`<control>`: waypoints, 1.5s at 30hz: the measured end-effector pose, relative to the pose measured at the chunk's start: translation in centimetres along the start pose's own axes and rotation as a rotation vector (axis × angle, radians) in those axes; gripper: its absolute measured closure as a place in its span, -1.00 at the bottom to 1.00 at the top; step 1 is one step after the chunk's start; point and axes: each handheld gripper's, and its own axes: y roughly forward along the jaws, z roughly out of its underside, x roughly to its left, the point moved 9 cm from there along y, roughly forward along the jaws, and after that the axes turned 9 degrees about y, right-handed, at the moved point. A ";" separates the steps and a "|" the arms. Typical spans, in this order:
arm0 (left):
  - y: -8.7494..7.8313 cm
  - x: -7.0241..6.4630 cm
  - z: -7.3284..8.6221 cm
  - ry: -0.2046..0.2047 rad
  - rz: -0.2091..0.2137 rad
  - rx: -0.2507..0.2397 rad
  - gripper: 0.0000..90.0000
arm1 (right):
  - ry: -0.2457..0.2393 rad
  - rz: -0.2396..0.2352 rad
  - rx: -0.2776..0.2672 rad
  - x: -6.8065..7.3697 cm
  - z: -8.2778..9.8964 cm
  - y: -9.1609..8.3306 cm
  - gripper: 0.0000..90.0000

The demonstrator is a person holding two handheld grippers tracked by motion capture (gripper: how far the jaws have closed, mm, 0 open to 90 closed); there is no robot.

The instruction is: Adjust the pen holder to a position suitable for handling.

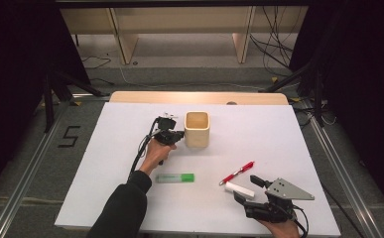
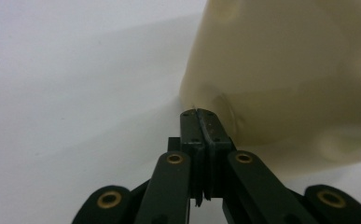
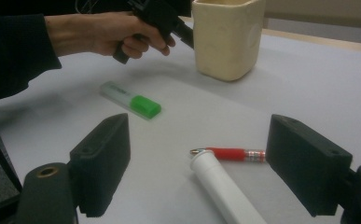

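The white table carried everything, and the cream cup stood upright toward its far side, mouth up, ready to take in the loose writing things. The left tongs lay level with their tips touching the cup's near wall, low on its side, as the left gripper view showed; the jaws were pressed together with nothing between them, so they seemed there to steady or nudge the cup rather than to lift it. The right tongs rested at the near right corner of the table, jaws spread wide apart. Between those open jaws lay the white marker, unpinched and pointing away from the hand, probably the next thing to be picked up. Just beyond its tip lay the red pen, touching or nearly touching it. The green highlighter lay well apart, roughly midway between the two tongs, on its side.
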 end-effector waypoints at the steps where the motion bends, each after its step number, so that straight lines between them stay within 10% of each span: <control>1: -0.6 0.2 0.1 0.029 0.001 0.016 0.87 | 0.001 -0.001 0.000 0.0 0.0 0.0 -0.50; 18: -7.7 -3.5 2.1 0.232 0.154 0.092 -0.34 | -0.006 -0.006 0.005 0.2 0.1 0.1 -0.50; 45: -10.4 -5.7 5.7 0.373 0.180 0.172 -0.50 | -0.005 -0.013 0.010 -0.2 0.3 0.1 -0.50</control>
